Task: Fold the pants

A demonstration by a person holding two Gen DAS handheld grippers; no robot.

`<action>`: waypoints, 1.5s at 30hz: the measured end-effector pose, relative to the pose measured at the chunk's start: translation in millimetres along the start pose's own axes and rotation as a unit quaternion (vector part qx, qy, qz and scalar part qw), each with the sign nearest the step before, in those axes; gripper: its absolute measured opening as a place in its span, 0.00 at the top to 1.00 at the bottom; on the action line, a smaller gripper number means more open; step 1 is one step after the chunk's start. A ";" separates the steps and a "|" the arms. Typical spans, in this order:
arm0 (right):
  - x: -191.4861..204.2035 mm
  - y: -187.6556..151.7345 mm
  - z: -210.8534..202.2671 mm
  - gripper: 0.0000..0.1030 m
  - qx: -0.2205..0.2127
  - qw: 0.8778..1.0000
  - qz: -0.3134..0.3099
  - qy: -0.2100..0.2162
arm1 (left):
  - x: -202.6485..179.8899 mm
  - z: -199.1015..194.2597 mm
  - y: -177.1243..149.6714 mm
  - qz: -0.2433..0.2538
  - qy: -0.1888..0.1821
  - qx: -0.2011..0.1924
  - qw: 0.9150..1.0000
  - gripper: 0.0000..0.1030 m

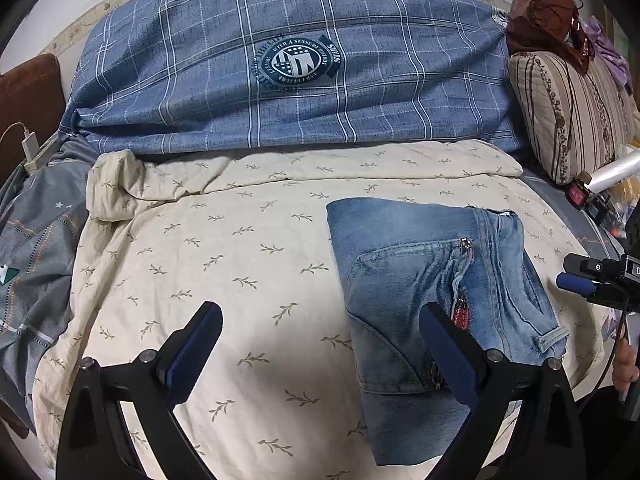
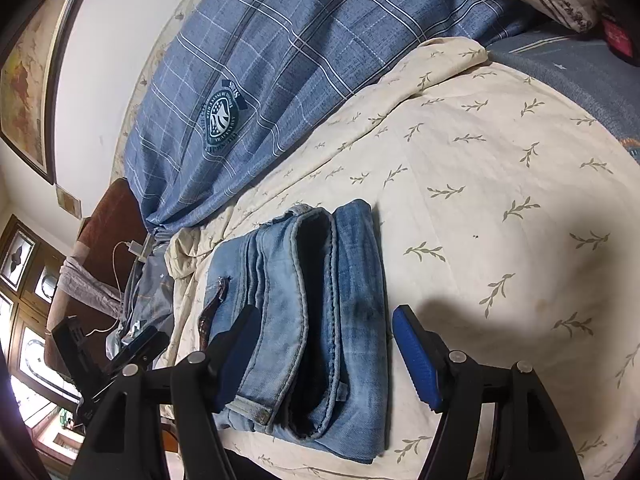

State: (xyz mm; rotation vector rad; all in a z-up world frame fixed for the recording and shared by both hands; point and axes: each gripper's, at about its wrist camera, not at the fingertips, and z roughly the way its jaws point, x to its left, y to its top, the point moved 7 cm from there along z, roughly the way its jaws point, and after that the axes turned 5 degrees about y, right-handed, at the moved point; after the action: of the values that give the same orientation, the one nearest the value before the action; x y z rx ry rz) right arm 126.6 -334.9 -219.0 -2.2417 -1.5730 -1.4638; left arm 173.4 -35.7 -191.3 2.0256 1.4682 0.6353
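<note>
The light blue jeans point(image 1: 436, 276) lie folded into a thick rectangle on the cream leaf-print blanket point(image 1: 224, 264), zipper and pocket facing up. My left gripper point(image 1: 322, 320) hovers open at the bundle's left edge; its right finger point(image 1: 444, 332) is over the denim and its left finger over bare blanket. In the right wrist view the folded jeans point(image 2: 316, 304) show their stacked layers end-on. My right gripper point(image 2: 324, 320) is open and straddles that end, one pad point(image 2: 240, 344) over the denim and the other just off its edge. Nothing is gripped.
A blue plaid duvet point(image 1: 288, 60) is heaped behind the blanket. A striped pillow point(image 1: 572, 112) with clothes on it sits at the right. A charger and cable point(image 1: 30, 148) lie at the left beside a brown headboard. A hand point(image 1: 624, 364) shows at the right edge.
</note>
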 end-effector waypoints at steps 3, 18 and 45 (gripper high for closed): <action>-2.2 -0.5 0.2 0.30 0.002 1.000 0.001 -0.002 | -2.9 2.7 -1.7 0.001 -0.007 0.003 1.000 0.04; -2.4 -4.1 9.7 0.30 0.019 1.000 -0.005 -0.011 | 0.1 42.0 -17.0 -0.077 -0.098 0.085 0.988 0.04; 28.2 -2.3 8.6 0.30 -0.032 0.996 -0.075 -0.027 | -9.3 24.3 -8.3 -0.062 -0.046 0.025 0.997 0.04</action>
State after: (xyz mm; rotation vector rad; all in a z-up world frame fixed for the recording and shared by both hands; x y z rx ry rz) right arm 131.8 -309.3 -205.1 -2.2606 -1.7701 -1.5201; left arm 181.0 -46.4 -215.3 1.9563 1.5558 0.4526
